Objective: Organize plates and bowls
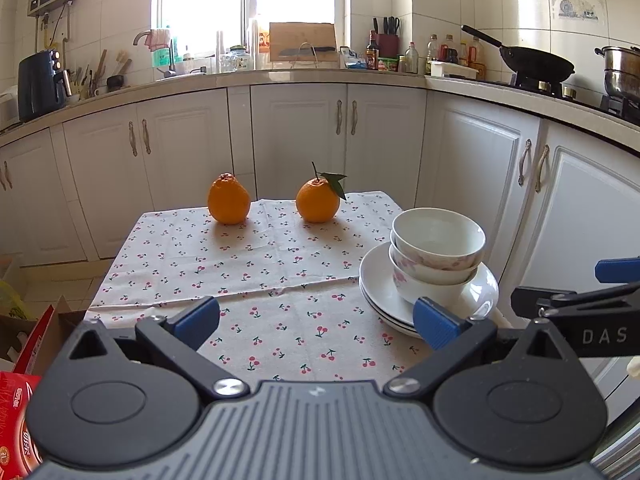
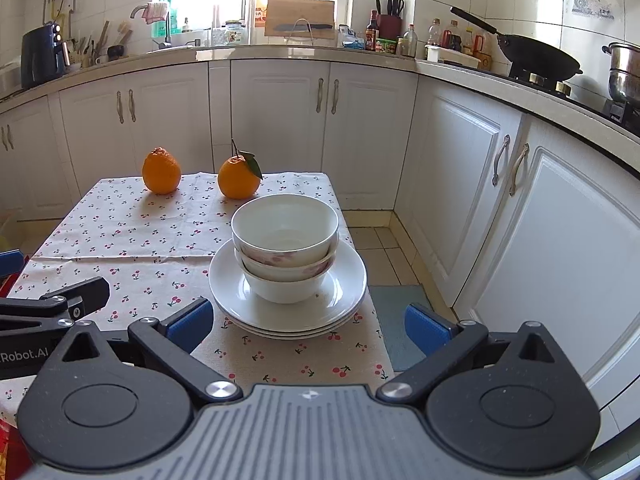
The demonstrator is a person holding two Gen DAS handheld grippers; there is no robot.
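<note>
Stack sat dead ahead of the right hand-held gripper (image 2: pixel 309 326), off to the right of the left hand-held gripper (image 1: pixel 317 322).

Nested bowls (image 2: pixel 285 240) stood upright on the plates (image 2: pixel 348 280) at frame centre, near the table (image 2: pixel 120 240) edge; both hand-held grippers were spread wide, holding and touching nothing, the right one nearer.

1. My left gripper (image 1: pixel 316 322) has black linkage arms ending in blue pads (image 1: pixel 434 322), above a grey ribbed housing.
2. Silver pivot screws sit where each arm meets that housing, flanked by round black caps.
3. My right gripper (image 2: pixel 309 326) is built the same.
4. White lettering marks the side of each gripper's body: "DAS" and "Robot.AI".
</note>
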